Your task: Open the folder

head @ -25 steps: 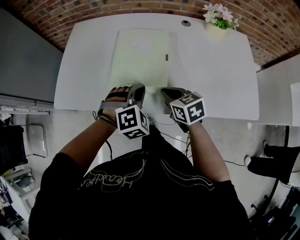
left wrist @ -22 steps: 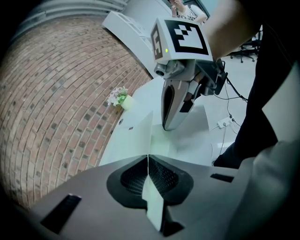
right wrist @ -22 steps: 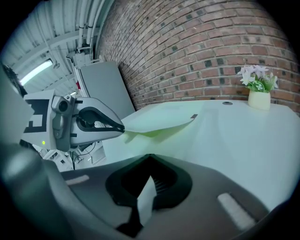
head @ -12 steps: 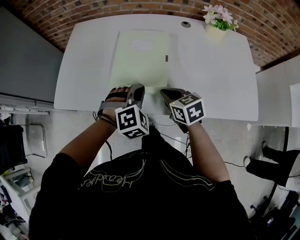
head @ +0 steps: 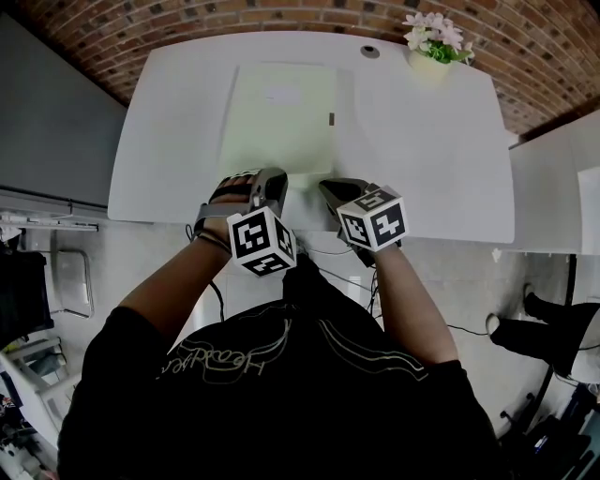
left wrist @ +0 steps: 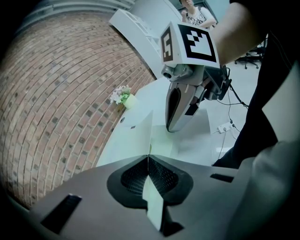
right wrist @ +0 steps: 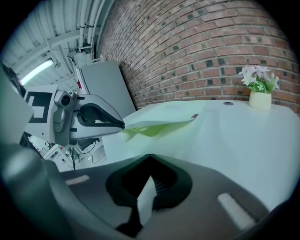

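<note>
pale green folder (head: 278, 117) edge between closed fingers of left gripper (left wrist: 148, 157) and right gripper (right wrist: 150, 155)

A red-brick wall (head: 281, 14) backs a white surface (head: 422, 159) with rounded corners. A pale pot of pink-and-white flowers (head: 433, 42) stands at its far right corner, near a round cable port (head: 371, 52). A grey panel (head: 56, 112) flanks the left, a second white table (head: 553, 187) the right. Cables (head: 469, 328) trail over the grey floor (head: 141, 244); a tube light (right wrist: 36, 71) glows overhead.
</note>
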Demonstrator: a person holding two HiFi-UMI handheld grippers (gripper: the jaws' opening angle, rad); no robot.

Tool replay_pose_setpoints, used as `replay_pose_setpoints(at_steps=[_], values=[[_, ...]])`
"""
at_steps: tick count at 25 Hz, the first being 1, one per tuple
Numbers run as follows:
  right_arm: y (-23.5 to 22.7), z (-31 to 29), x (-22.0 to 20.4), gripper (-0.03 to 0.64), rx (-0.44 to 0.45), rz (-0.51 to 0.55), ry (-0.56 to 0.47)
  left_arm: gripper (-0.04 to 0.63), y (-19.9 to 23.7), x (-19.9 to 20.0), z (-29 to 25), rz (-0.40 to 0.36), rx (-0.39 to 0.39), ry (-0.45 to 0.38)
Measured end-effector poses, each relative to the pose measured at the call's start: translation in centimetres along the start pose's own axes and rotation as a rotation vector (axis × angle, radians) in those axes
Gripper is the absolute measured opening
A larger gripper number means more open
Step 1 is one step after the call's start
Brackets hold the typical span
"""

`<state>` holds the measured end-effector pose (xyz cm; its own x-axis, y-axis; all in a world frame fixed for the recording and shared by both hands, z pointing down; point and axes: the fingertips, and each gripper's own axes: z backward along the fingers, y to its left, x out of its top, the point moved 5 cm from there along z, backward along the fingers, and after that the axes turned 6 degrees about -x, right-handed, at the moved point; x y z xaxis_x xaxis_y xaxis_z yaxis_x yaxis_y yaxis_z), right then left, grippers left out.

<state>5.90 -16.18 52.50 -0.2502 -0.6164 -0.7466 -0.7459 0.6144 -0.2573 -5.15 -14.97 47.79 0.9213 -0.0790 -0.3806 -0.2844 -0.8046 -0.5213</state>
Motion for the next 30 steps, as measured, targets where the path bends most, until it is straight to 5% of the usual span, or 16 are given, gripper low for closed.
replay_pose_setpoints(at_steps=[30], values=[[-0.2, 0.0, -0.2, 0.002, -0.015, 0.015, 0.032, 0.008, 1.1, 0.1, 0.8, 0.025, 0.032, -0.018]])
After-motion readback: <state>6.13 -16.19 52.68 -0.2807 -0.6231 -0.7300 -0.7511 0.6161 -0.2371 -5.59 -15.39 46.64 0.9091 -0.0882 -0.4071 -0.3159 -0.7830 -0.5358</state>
